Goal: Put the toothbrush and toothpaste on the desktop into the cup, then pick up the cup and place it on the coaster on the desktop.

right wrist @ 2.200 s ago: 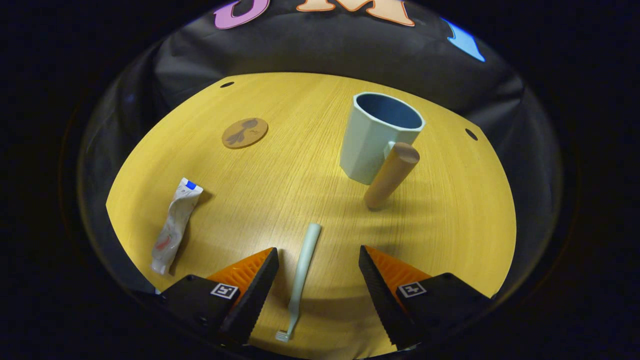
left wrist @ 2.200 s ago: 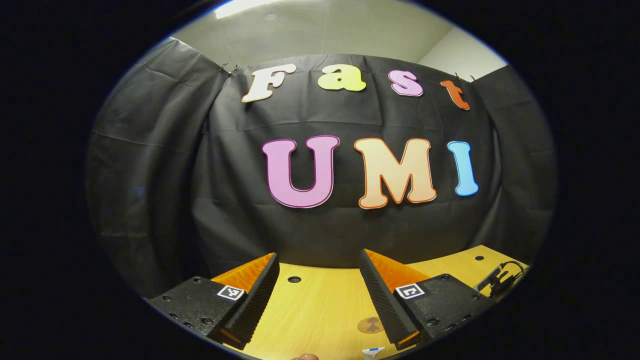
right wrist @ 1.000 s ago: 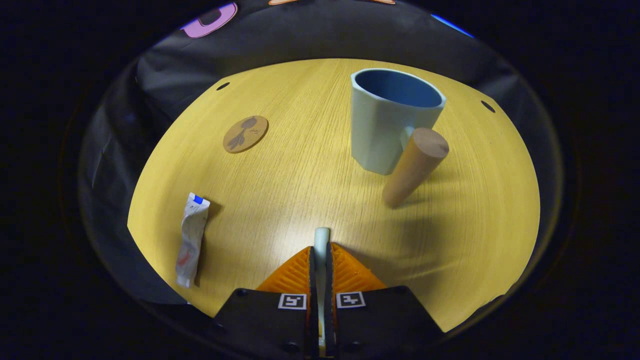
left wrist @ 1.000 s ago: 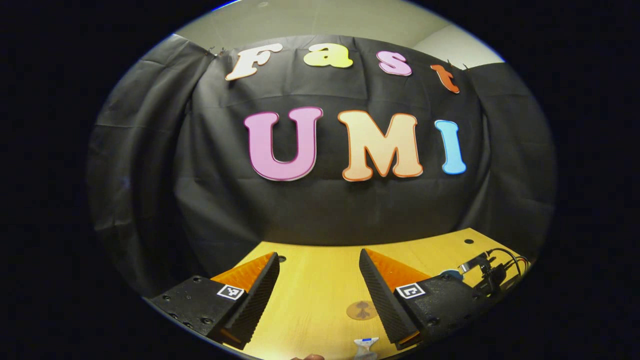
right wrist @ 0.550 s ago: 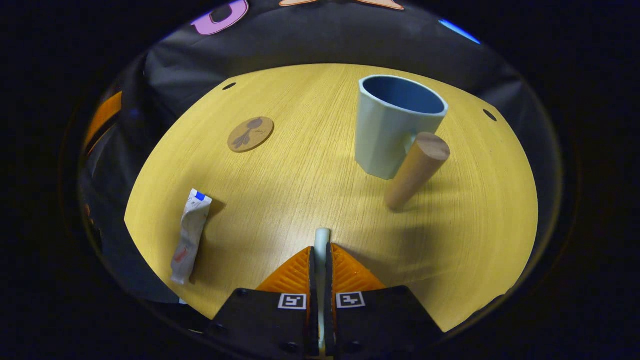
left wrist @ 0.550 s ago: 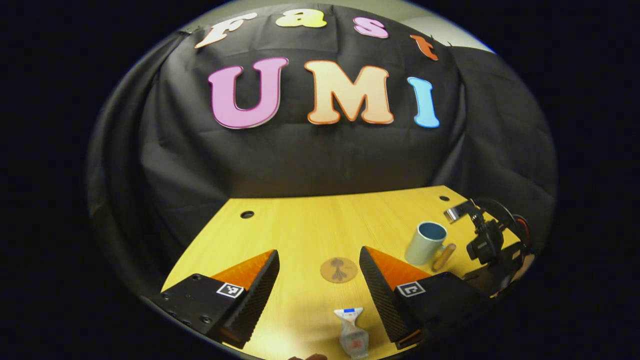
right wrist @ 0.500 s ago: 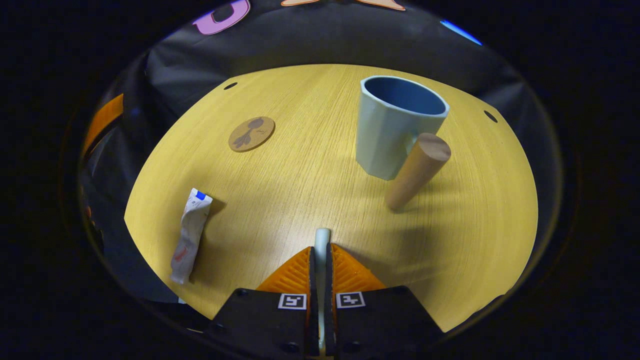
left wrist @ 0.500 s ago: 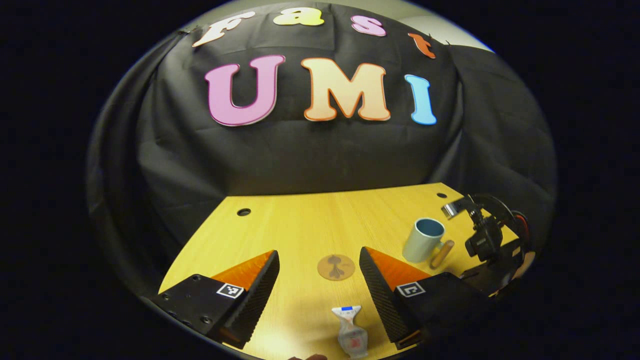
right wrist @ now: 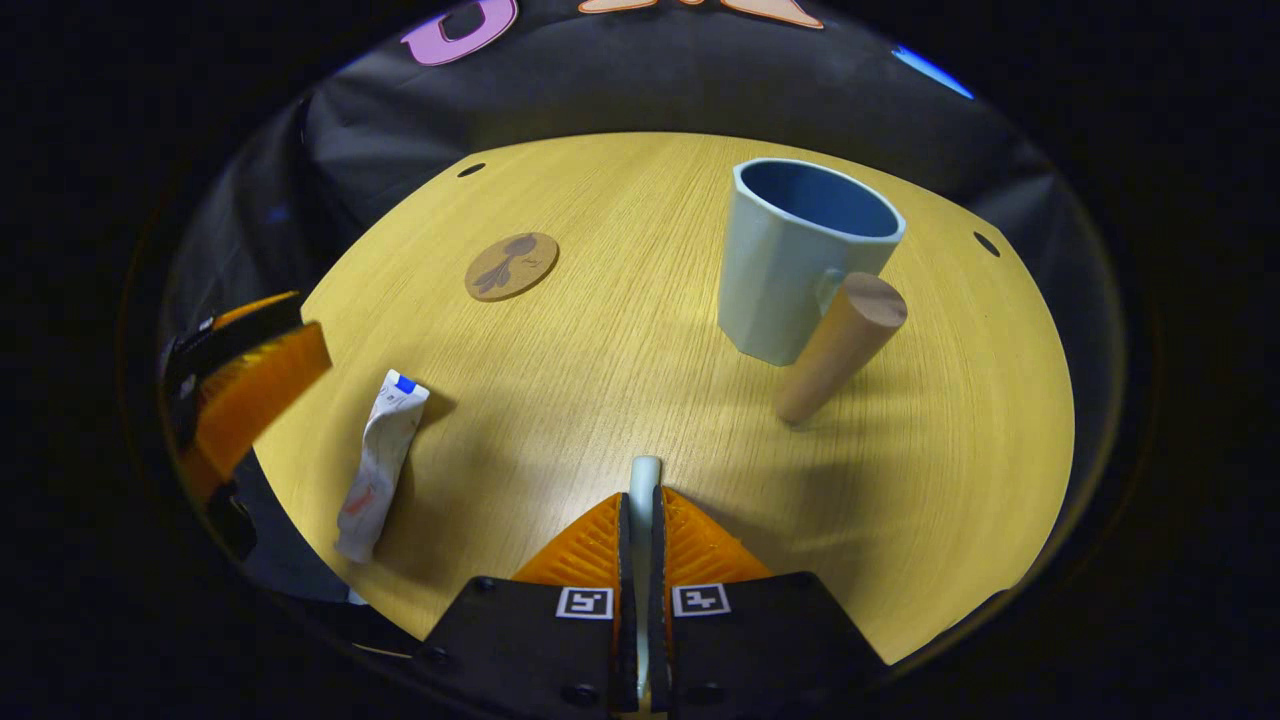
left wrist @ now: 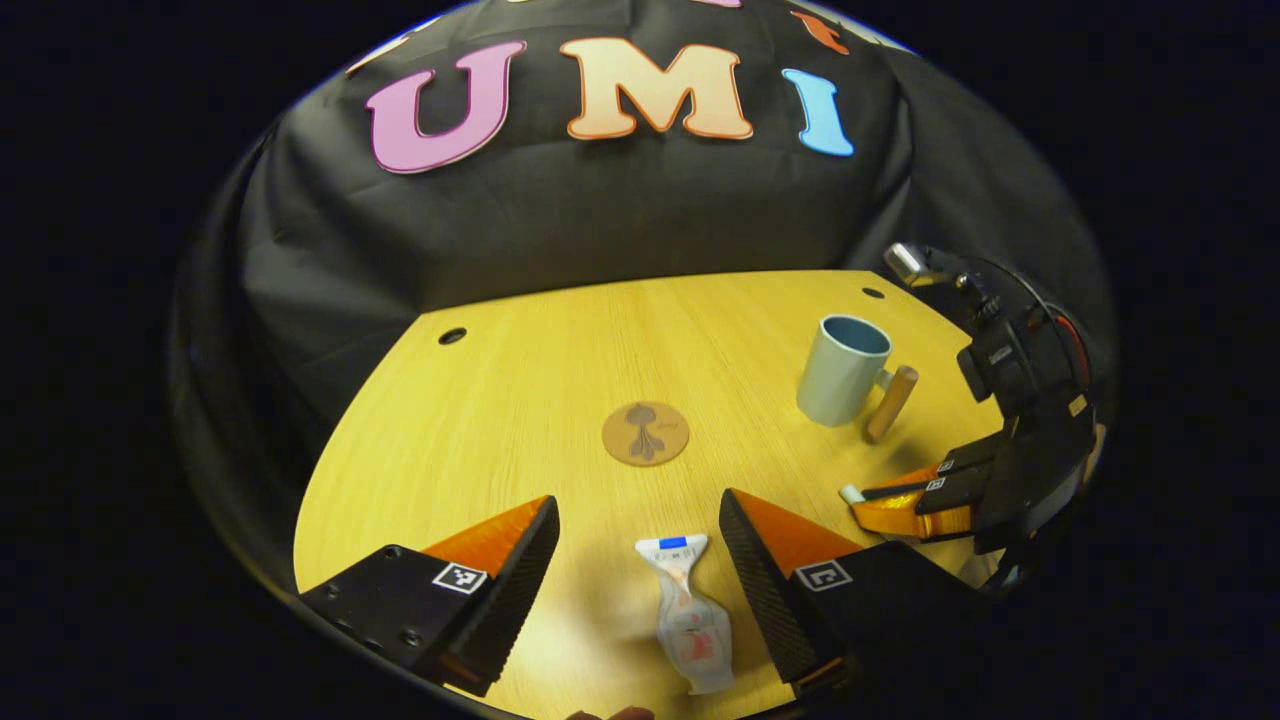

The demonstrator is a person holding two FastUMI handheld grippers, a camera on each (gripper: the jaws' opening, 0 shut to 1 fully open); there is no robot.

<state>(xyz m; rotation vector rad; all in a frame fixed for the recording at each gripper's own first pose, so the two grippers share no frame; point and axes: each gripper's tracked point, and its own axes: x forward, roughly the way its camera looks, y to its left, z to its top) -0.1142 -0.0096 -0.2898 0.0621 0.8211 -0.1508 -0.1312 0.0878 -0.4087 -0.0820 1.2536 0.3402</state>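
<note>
On the yellow wooden desktop (right wrist: 620, 330), the right gripper (right wrist: 640, 520) is clamped on the toothbrush (right wrist: 644, 478), a light, stiff handle. Ahead and to its right stands the cup (right wrist: 800, 270). The left gripper (left wrist: 640, 560) is spread wide around the toothpaste (left wrist: 688, 620), soft and crumpled; mid-tube looks best.

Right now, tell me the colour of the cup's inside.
Darker blue inside the pale blue-green cup; it shows best in the right gripper view.

My left gripper view looks from the bench's (left wrist: 480, 400) near left edge toward the far wall, my right gripper view from its near right, closer down, both sharing the coaster (left wrist: 645, 433) and cup (right wrist: 800, 270).
</note>
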